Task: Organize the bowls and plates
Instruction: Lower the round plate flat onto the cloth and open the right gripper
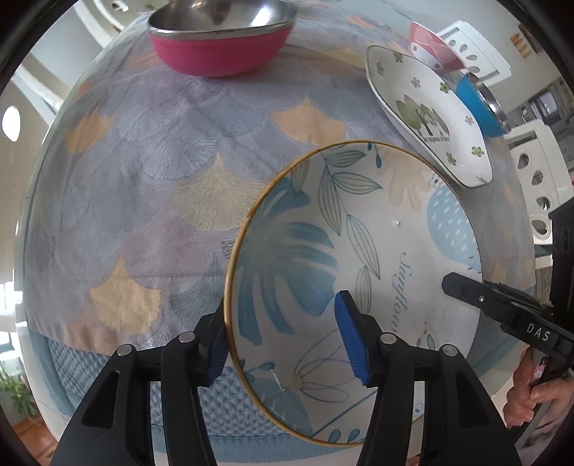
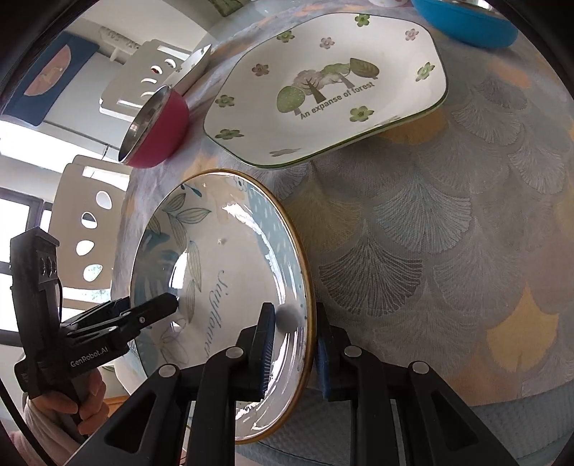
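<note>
At the near edge of the bench (image 1: 150,150), covered by a fan-patterned cloth, a round leaf-print plate (image 1: 376,251) with a gold rim overhangs the edge. The left tool (image 1: 283,340) straddles the plate's left rim with its blue pads set apart: one pad is over the plate face, the other outside the rim, and neither presses on it. The right tool (image 2: 294,355) is clamped on the plate's right rim, one pad on the face and one behind the rim.

The left wrist view shows the right tool (image 1: 452,283) only as a black finger tip over the plate's right part, with a hand (image 1: 527,390) below it; the grip itself is visible only in the right wrist view. That view alone makes legible the lettering on the octagonal forest plate (image 2: 330,89), which lies beyond the round plate. A pink bowl (image 1: 220,46) with a steel lining stands far left. A blue bowl (image 2: 466,25) stands far right.
</note>
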